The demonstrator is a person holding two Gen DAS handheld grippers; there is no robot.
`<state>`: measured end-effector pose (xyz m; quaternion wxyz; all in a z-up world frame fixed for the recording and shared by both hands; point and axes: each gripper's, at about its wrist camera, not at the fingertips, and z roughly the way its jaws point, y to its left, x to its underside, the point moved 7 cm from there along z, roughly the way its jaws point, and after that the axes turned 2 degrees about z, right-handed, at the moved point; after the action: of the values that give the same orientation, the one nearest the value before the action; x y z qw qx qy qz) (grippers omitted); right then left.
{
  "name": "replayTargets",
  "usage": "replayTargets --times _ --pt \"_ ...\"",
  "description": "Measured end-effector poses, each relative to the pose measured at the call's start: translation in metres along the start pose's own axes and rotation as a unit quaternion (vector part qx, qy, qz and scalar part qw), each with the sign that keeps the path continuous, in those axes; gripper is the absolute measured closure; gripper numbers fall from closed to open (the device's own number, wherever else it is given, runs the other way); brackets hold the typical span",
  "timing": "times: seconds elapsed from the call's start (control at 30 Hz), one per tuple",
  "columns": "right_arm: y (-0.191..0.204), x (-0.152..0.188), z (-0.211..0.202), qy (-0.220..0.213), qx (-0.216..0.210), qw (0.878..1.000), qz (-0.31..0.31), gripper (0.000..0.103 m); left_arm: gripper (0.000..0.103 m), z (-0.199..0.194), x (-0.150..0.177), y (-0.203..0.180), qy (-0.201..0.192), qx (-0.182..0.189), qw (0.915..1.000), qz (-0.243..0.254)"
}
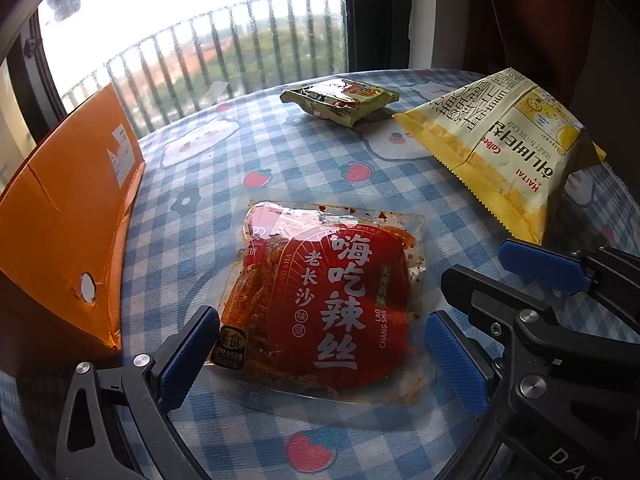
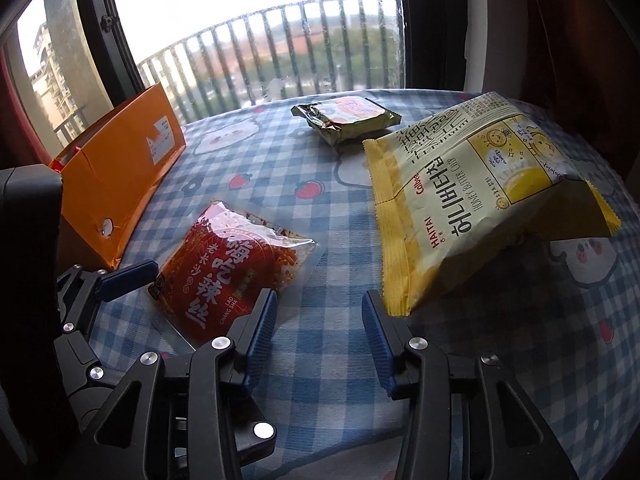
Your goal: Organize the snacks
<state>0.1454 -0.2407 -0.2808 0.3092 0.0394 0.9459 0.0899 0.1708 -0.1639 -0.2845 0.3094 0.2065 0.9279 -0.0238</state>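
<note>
- Left gripper (image 1: pixel 316 350): jaws spread wide either side of the red snack pouch (image 1: pixel 320 300), which lies flat on the checked tablecloth (image 1: pixel 200 184); pads not pressing.
- Right gripper (image 2: pixel 318 336): jaws apart, empty, near the yellow chip bag (image 2: pixel 476 204).
- Risk: the slick film slips if pinched at its edge.

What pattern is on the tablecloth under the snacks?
The tablecloth is blue-and-white gingham with cartoon animals and red strawberries, clearest in the right wrist view.

Blown-out daylight from the window (image 1: pixel 192 12), dim foreground, fisheye-bent dark edges.
</note>
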Motion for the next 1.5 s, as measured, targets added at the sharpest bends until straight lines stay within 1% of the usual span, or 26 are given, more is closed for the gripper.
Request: replayTargets --times 0.17,0.4,0.53,0.6,0.7,0.73,0.77,0.93,1.03,1.13,1.2,1.33,1.5 --pt "-0.002 -0.002 0.003 0.002 0.005 1.0 0.006 0.055 0.001 0.004 -0.006 -0.002 -0.006 0.006 0.9999 0.013" --pt "-0.001 -0.007 0.0 -0.005 0.02 1.0 0.001 0.055 0.001 0.009 -0.011 -0.002 -0.003 0.021 0.9996 0.015" --pt "0.001 -0.009 -0.006 -0.009 0.018 1.0 0.004 0.055 0.001 0.006 -0.014 -0.004 -0.003 0.056 0.9984 0.008" --pt "0.002 -0.01 -0.008 -0.01 0.014 1.0 0.004 0.055 0.001 0.005 -0.013 -0.009 -0.005 0.066 0.9977 0.013" --pt "0.002 -0.007 0.0 0.004 0.021 1.0 0.005 0.055 0.0 0.011 -0.011 -0.012 -0.01 0.037 0.9988 0.03" --pt "0.0 -0.006 0.004 0.011 0.019 1.0 0.011 0.055 0.0 0.011 -0.011 -0.012 -0.014 0.039 0.9988 0.027" --pt "-0.001 -0.005 0.007 0.014 0.011 1.0 0.022 0.055 0.0 0.012 -0.011 -0.011 -0.01 0.044 0.9988 0.021" --pt "0.0 -0.005 0.011 0.014 -0.002 0.999 0.03 0.055 0.001 0.013 -0.01 -0.009 -0.007 0.05 0.9985 0.022" --pt "0.001 -0.004 0.016 0.02 -0.015 0.999 0.043 0.055 0.008 0.01 -0.01 -0.011 -0.009 0.059 0.9979 0.025" --pt "0.003 -0.006 0.015 0.015 -0.007 0.999 0.034 0.055 0.013 0.008 -0.01 -0.013 -0.012 0.061 0.9977 0.025" --pt "0.003 -0.006 0.016 0.013 -0.008 0.999 0.035 0.055 0.021 0.005 -0.01 -0.014 -0.019 0.06 0.9977 0.027" --pt "0.003 -0.007 0.016 0.009 -0.008 0.999 0.037 0.055 0.026 0.0 -0.01 -0.015 -0.026 0.063 0.9973 0.027" --pt "0.001 -0.008 0.012 0.004 0.004 0.999 0.034 0.05 0.037 -0.005 -0.009 -0.018 -0.033 0.063 0.9969 0.032"
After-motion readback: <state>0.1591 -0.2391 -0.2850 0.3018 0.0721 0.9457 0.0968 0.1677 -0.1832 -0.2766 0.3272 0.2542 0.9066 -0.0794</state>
